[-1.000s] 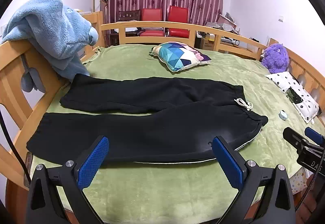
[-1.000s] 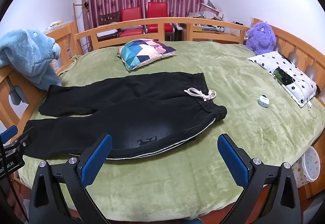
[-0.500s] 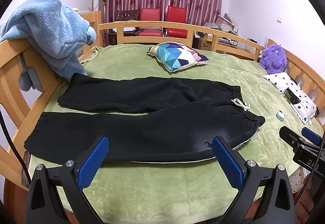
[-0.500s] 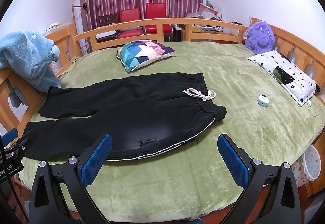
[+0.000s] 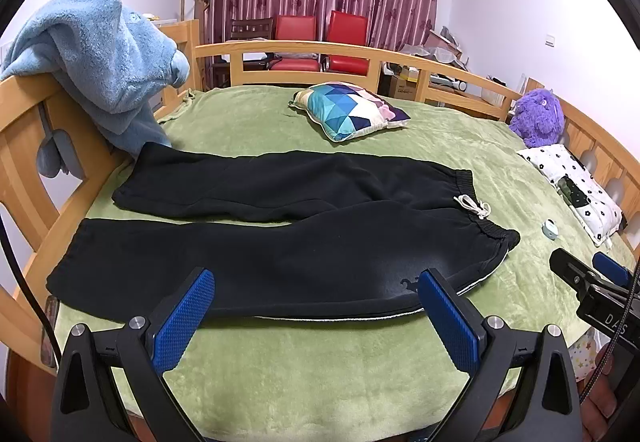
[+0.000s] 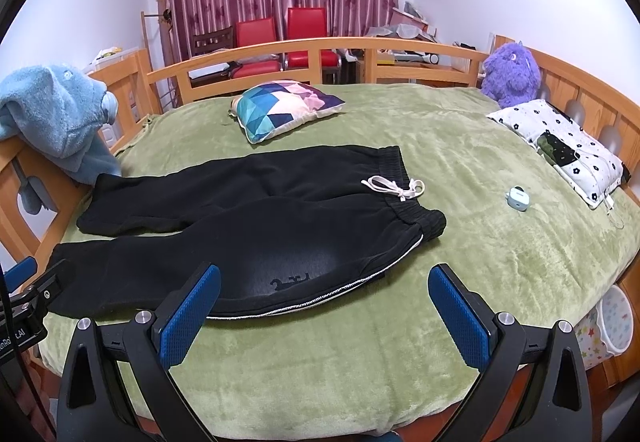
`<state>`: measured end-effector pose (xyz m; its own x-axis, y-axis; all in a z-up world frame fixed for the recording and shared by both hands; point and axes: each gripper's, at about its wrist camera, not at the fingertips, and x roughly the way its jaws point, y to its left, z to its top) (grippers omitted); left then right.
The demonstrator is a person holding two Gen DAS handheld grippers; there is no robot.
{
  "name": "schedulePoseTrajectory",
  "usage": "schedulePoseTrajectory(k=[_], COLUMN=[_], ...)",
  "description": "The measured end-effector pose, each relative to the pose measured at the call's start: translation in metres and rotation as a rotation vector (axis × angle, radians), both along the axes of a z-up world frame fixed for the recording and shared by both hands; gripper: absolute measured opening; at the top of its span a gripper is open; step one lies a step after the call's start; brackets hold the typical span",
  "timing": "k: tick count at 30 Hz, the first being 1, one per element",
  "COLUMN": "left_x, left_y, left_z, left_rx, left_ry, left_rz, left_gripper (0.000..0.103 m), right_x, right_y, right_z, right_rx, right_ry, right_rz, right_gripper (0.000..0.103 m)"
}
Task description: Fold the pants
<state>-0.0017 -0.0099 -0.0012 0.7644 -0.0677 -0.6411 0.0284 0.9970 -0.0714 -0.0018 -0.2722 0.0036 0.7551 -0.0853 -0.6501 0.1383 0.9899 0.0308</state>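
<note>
Black pants [image 5: 280, 238] lie flat on the green blanket [image 5: 320, 370], legs spread apart to the left, waistband and white drawstring [image 5: 474, 205] to the right. In the right wrist view the pants [image 6: 248, 226] lie ahead and left, drawstring [image 6: 394, 187] near the middle. My left gripper [image 5: 316, 316] is open and empty, held above the near edge of the front leg. My right gripper [image 6: 324, 310] is open and empty, held near the hip edge of the pants. The right gripper also shows at the right edge of the left wrist view [image 5: 592, 282].
A patterned cushion [image 5: 348, 109] lies beyond the pants. A blue fleece [image 5: 96, 57] hangs on the wooden rail at left. A purple plush toy [image 6: 510, 71], a white flowered pillow [image 6: 560, 145] and a small pale blue case [image 6: 518, 197] sit at right. A wooden rail [image 5: 320, 51] rings the bed.
Both grippers have drifted slightly; the left wrist view has shifted a little so the pants sit lower and further left. Both stay open. The pants have not moved.
</note>
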Motion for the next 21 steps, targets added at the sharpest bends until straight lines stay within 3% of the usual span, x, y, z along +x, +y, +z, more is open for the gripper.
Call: schedulePoseTrajectory(k=[21], left_x=[-0.0006], left_y=[0.001], left_z=[0.0008], left_rx=[-0.003], left_ry=[0.002], left_rz=[0.001], left_gripper=[0.103], right_x=[-0.0009], right_y=[-0.0024], right_z=[-0.0006], right_rx=[0.0], right_ry=[-0.003], right_rz=[-0.002], right_gripper=[0.102])
